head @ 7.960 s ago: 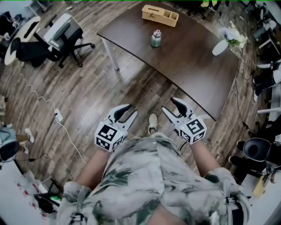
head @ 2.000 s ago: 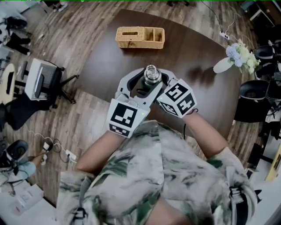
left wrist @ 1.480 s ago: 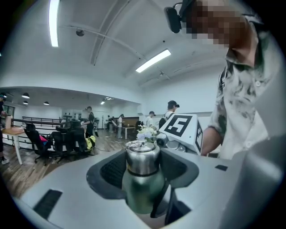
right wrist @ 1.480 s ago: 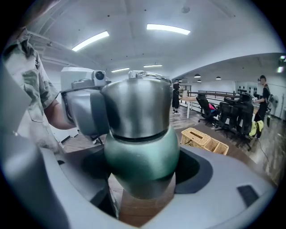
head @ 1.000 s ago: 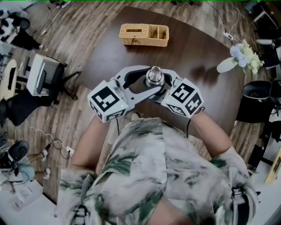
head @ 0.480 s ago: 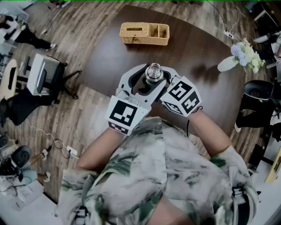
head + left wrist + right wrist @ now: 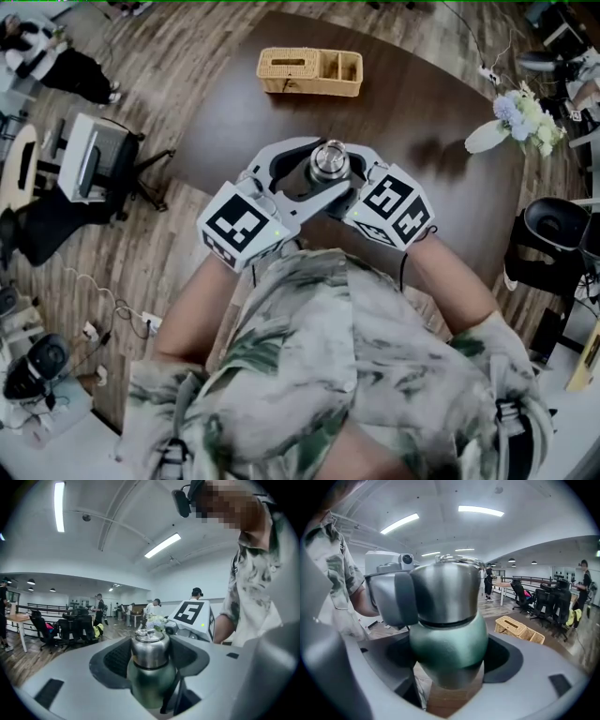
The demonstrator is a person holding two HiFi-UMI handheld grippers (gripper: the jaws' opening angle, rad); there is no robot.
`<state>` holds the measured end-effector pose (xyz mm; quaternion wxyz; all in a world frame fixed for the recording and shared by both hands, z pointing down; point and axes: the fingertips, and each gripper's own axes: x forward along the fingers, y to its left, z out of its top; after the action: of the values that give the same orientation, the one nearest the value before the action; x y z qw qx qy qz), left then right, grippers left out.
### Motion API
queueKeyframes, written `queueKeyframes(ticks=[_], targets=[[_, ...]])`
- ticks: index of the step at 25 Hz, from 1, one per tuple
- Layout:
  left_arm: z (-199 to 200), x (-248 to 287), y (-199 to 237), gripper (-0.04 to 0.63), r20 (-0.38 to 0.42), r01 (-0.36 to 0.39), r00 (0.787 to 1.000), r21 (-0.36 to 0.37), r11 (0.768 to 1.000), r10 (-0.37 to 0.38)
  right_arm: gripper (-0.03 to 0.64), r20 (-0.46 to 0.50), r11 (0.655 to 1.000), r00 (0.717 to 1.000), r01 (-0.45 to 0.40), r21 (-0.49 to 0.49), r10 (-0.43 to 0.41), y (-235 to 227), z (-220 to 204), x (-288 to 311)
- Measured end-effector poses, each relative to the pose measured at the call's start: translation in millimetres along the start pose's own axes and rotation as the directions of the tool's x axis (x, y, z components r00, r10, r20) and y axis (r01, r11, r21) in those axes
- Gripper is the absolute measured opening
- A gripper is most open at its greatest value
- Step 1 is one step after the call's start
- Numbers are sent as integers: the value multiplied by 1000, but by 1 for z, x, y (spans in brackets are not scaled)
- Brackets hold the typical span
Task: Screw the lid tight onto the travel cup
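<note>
Both forearms reach forward from the body and converge on the cup [image 7: 447,644], which is at the near edge of the dark table [image 7: 431,178], well short of the wicker basket [image 7: 309,71]. The left tool [image 7: 317,167] comes in from the lower left, its marker cube [image 7: 239,225] rolled to one side. Its jaws have just been closing and sit against the sides of the steel lid [image 7: 150,648]. The right tool [image 7: 343,178] comes in from the right, angled downward, with its jaws clamped on the green body below the lid. The right marker cube [image 7: 396,206] lies just beside the left tool's lower jaw.
</note>
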<state>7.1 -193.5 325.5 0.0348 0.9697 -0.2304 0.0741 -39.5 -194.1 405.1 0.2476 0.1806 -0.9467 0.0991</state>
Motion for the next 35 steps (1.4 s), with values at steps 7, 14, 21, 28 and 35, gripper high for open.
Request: queueKeyframes(ticks=[7, 14, 21, 28, 35], targets=[[-2, -7, -7, 265, 9, 187, 982, 2, 982, -187, 399, -5, 999, 999, -43, -23, 42, 10, 0, 0], [2, -4, 2, 267, -10, 73, 997, -1, 997, -73, 397, 9, 1000, 1000, -16, 2, 16, 3, 2, 1], [3, -3, 12, 281, -16, -199, 980, -53, 979, 198, 399, 7, 999, 1000, 30, 30, -30, -3, 2, 6], [1, 0, 15, 276, -17, -338, 941, -34, 940, 338, 399, 0, 998, 999, 47, 30, -47, -1, 3, 11], [4, -2, 5, 273, 5, -184, 983, -16, 983, 184, 399, -3, 1000, 1000, 21, -4, -21, 5, 4, 5]])
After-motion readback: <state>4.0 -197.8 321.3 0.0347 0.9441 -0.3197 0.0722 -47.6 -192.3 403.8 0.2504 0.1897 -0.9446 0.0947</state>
